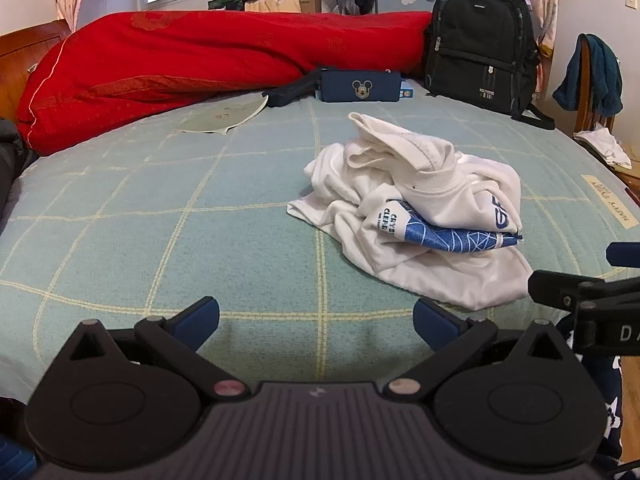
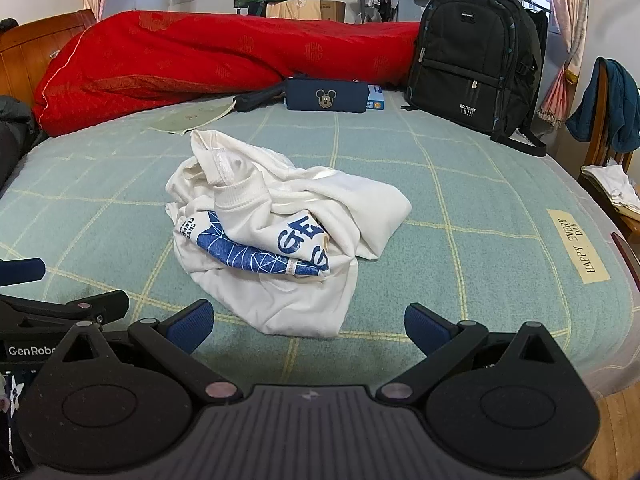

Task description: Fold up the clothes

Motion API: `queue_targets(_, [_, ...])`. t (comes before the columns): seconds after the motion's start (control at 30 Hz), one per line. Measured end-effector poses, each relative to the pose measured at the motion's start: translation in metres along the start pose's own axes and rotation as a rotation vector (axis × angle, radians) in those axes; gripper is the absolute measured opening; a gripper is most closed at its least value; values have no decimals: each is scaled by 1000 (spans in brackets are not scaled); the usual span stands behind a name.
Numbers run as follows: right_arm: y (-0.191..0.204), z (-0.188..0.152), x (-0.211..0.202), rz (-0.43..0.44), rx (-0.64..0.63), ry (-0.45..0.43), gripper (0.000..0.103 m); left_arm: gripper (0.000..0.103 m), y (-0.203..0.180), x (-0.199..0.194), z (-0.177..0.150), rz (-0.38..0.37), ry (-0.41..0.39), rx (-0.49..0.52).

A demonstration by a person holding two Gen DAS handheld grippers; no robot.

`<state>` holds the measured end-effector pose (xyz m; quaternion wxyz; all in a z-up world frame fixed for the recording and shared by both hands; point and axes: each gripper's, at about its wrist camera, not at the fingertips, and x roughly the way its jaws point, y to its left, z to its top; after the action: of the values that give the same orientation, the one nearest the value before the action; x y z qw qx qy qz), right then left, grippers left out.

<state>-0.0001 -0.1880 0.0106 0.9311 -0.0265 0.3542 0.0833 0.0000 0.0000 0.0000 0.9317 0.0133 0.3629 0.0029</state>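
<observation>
Nothing looks folded yet: the white shirt (image 2: 280, 236) lies crumpled mid-bed (image 2: 480, 200), at 1 o'clock of the left gripper (image 1: 316, 316) and 11 o'clock of the right gripper (image 2: 308, 322), both fingers wide and empty.

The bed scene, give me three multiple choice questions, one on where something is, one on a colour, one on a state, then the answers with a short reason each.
1. Where does the black backpack stand?
A. at the far side of the bed, right of the red quilt
B. on the chair
C. on the floor

2. What colour is the print on the white shirt?
A. green
B. blue
C. red

3. How does the shirt lie?
A. neatly folded
B. hung up
C. crumpled in a heap

Answers:
1 A, it sits upright on the bed beside the quilt's end.
2 B, letters and a line pattern show in blue.
3 C, it is bunched, with both the left gripper and right gripper jaws wide open, short of it.
</observation>
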Motion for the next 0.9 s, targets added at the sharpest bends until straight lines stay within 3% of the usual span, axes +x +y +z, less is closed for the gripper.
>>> queue_targets(0.9, [0,0,-2,5,0,-6,103,102,-2,0,-2,-18,2,1])
